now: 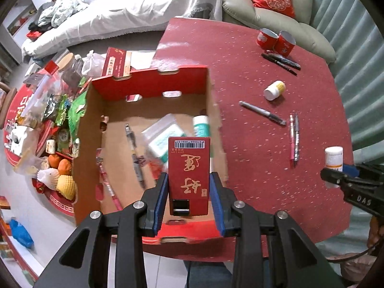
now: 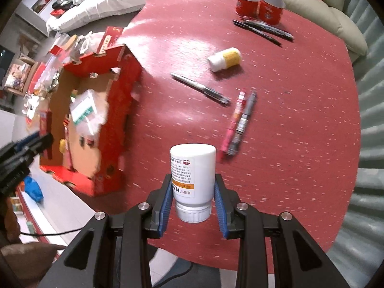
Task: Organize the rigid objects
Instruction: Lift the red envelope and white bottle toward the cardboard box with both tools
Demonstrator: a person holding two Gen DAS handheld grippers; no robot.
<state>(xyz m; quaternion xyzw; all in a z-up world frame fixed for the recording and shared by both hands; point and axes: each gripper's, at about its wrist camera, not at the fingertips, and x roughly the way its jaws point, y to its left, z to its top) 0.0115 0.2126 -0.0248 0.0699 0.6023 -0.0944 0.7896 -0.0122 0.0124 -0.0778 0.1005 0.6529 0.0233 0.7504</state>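
Note:
My left gripper (image 1: 189, 187) is shut on a small red box with gold writing (image 1: 189, 168), held over the open red cardboard box (image 1: 148, 81). Inside that box lie pens (image 1: 134, 148), a clear plastic packet (image 1: 165, 134) and a white-and-teal tube (image 1: 201, 124). My right gripper (image 2: 193, 192) is shut on a white medicine bottle (image 2: 192, 175), cap toward the camera, above the red table (image 2: 288, 144). The cardboard box (image 2: 115, 100) stands to its left. That bottle (image 1: 333, 158) and the right gripper (image 1: 340, 177) also show at the right edge of the left wrist view.
On the table lie a white-and-yellow bottle (image 2: 224, 60) on its side, a silver pen (image 2: 200, 88), a pink pen and a grey pen (image 2: 240, 122), black pens (image 2: 264, 30) and two red cans (image 2: 259, 6). Left of the table, a round tray (image 1: 28, 124) carries snacks and fruit.

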